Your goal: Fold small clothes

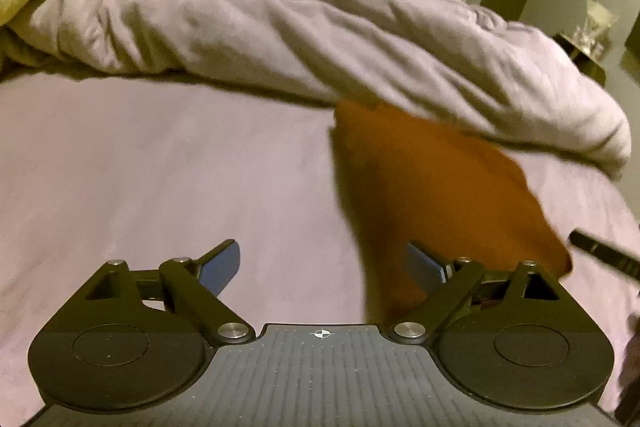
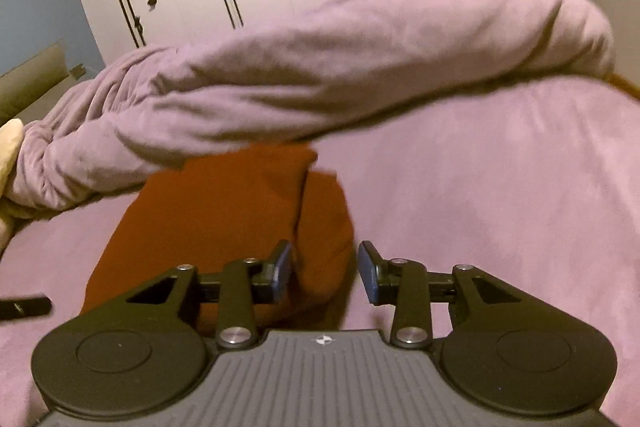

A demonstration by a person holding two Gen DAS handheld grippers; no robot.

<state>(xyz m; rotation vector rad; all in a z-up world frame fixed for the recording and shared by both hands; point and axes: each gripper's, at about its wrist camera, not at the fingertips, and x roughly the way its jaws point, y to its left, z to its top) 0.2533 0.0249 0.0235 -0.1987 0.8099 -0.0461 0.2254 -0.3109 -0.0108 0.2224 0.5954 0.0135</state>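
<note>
Our left claw [image 1: 322, 269] and right claw [image 2: 325, 273] both gape, gripping nothing. The rust garment [image 2: 224, 223] on the bed [image 2: 500, 187] looks soft and light; we judge its near corner the best hold.

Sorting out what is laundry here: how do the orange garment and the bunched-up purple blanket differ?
The orange garment is rust-orange; the purple blanket is pale lilac. The garment is small and lies low on the bedsheet; the blanket is far larger, heaped in a long roll behind it, overlapping the garment's far edge. Both are soft fabric resting on the bed.
</note>
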